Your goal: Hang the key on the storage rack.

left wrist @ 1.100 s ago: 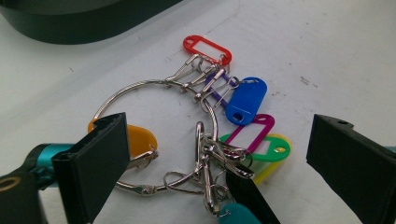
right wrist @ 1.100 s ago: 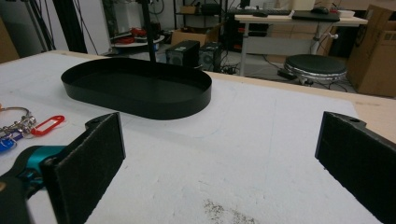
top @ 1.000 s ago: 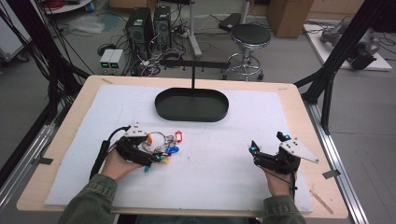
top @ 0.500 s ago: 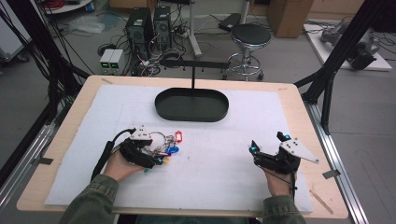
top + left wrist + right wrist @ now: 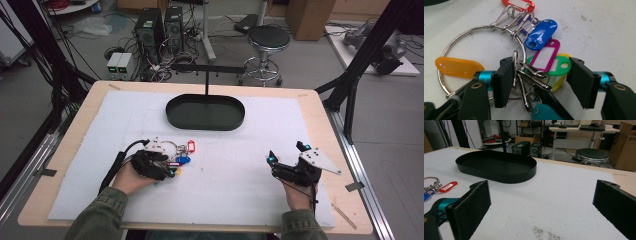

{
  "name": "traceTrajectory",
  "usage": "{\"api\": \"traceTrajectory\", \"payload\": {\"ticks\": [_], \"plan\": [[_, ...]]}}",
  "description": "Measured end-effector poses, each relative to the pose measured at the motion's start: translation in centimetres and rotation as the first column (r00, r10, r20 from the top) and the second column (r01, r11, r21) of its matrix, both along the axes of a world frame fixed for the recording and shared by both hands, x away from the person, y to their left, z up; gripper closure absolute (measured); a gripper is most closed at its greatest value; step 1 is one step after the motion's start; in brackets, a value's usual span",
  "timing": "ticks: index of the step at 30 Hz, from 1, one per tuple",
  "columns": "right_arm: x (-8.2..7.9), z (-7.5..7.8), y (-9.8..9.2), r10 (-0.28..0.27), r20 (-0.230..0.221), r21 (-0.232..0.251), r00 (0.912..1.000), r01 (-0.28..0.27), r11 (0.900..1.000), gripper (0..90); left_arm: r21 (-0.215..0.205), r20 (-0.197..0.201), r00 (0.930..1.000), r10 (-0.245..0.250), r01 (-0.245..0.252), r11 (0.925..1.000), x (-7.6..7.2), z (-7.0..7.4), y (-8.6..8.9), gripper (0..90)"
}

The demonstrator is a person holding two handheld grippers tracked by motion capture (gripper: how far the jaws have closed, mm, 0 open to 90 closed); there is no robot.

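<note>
key bunch not yet picked up, left gripper closing in

the work in hand was grabbing the key ring [image 5: 482, 53] with its bunch of coloured tags [image 5: 541, 33], and it looked early to me: the bunch lay flat on the white mat [image 5: 225, 165], on my left side of the table, well short of the black tray [image 5: 205, 111]. nothing was in the tray. so the grasp, the lift and any carry (to the tray or its stand, my guess) were all left to do.

my left gripper [image 5: 539, 80] was down at the bunch, jaws apart, roughly half open. between them sat the small metal clips [image 5: 529, 77] with the green tag [image 5: 560, 67] and pink tag [image 5: 546, 55]. the inner face of the left-hand jaw looked to touch the ring wire and a clip, the other jaw stood clear of the tags. not clamped on anything. the orange tag [image 5: 457, 67] lay outside the jaws, the teal tag [image 5: 545, 112] just under the gripper body.

in the high view the left gripper [image 5: 172, 167] covered the near edge of the bunch, with the red tag [image 5: 190, 147] and blue tag [image 5: 183, 160] poking out past it.

my right gripper [image 5: 541, 202] sat idle, well apart from the bunch, jaws wide open with only bare mat between them, aimed toward the tray. in the high view it [image 5: 286, 154] rested low near the right edge of the mat.
</note>
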State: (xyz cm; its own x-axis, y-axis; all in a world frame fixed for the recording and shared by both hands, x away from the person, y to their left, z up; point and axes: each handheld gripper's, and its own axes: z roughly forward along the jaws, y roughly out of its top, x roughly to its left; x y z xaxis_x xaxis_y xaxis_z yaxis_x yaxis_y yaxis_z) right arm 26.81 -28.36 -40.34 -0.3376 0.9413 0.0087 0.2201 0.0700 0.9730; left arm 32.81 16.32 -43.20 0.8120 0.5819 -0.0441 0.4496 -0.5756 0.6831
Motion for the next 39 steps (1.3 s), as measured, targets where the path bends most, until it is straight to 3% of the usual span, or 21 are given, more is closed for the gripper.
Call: {"api": "traceTrajectory", "payload": {"ticks": [2, 5, 8, 10, 13, 19, 27, 34, 39], "plan": [[0.0, 0.0, 0.0, 0.0, -0.003, -0.001, 1.0, 0.0, 1.0, 0.4, -0.002, 0.006, 1.0, -0.004, 0.004, 1.0, 0.0, 0.1, 0.1, 41.4], [0.0, 0.0, 0.0, 0.002, -0.003, -0.003, 1.0, -0.002, 1.0, 0.4, -0.018, 0.017, 0.9998, -0.007, 0.007, 0.9998, 0.0, 0.4, 0.4, 52.1], [0.0, 0.0, 0.1, 0.001, -0.008, 0.0, 1.0, -0.001, 1.0, 0.5, -0.015, 0.032, 0.9994, -0.014, 0.015, 0.9998, -0.1, 0.5, 0.4, 55.4], [0.0, 0.0, 0.1, 0.002, -0.008, 0.0, 1.0, -0.002, 1.0, 0.5, -0.028, 0.053, 0.9986, -0.006, 0.008, 0.9996, -0.2, 0.8, 0.6, 59.6], [0.0, -0.1, 0.1, 0.004, -0.007, 0.0, 1.0, -0.004, 1.0, 0.5, -0.021, 0.106, 0.9943, 0.011, -0.008, 0.9997, -0.4, 1.2, 1.0, 74.1], [0.0, 0.0, 0.1, 0.002, -0.01, -0.004, 0.9999, -0.002, 1.0, 0.5, 0.012, 0.155, 0.9869, 0.044, -0.046, 0.9989, -0.5, 1.3, 1.0, 78.7], [0.0, 0.0, 0.1, 0.002, -0.01, 0.0, 0.9999, -0.002, 1.0, 0.5, 0.001, 0.143, 0.9889, 0.041, -0.042, 0.9991, -0.4, 1.3, 1.0, 79.2], [0.0, 0.0, 0.0, -0.001, -0.003, 0.0, 1.0, 0.001, 1.0, 0.5, -0.065, 0.098, 0.9939, 0.051, -0.045, 0.9968, 0.0, 1.9, 1.8, 79.2], [0.0, 0.0, 0.0, -0.001, -0.002, -0.003, 1.0, 0.001, 1.0, 0.5, -0.136, 0.078, 0.9949, 0.064, -0.053, 0.9893, 0.5, 2.8, 2.4, 79.2]]}}
